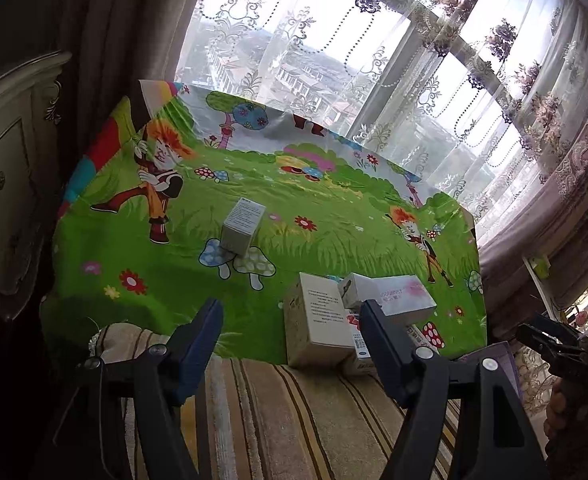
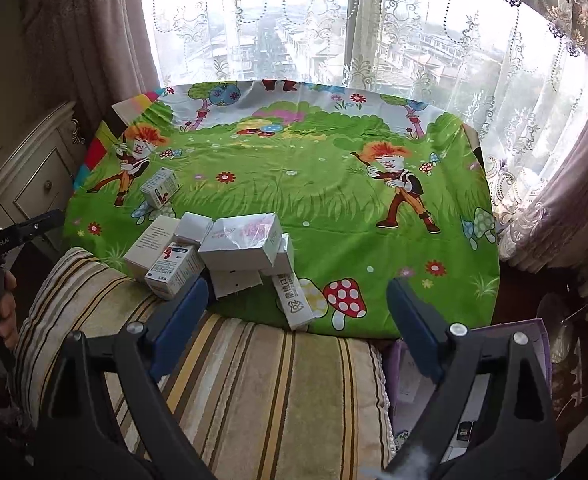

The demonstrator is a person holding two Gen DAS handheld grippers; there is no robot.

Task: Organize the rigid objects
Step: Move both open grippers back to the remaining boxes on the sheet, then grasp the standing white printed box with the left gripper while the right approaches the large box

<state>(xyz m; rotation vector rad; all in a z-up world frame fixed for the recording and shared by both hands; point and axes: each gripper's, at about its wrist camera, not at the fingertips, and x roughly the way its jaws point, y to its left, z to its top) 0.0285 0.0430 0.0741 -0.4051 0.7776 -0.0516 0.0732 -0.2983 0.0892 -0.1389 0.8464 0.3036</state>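
Both tongs hang open and empty over a heap of small cartons at the desk's near edge.

The left tongs (image 1: pixel 290 320) stand about half open, gripping nothing; the pile of boxes (image 1: pixel 334 316) sits at their 1 o'clock, its cartons leaning on one another, and the right-hand finger (image 1: pixel 378 336) covers part of it. A lone box (image 1: pixel 243 226) stands apart at 11 o'clock on the cartoon-print cloth (image 1: pixel 334 216) covering the desk. The right tongs (image 2: pixel 298 296) gape wide, empty, the pile (image 2: pixel 218 256) at their 11 o'clock. A striped cushion (image 2: pixel 254 380) lies at 6 o'clock between tongs and desk. A purple bin (image 2: pixel 534 336) sits at 4 o'clock, a cabinet (image 2: pixel 34 176) at 9, lace curtains (image 2: pixel 434 40) at 12.
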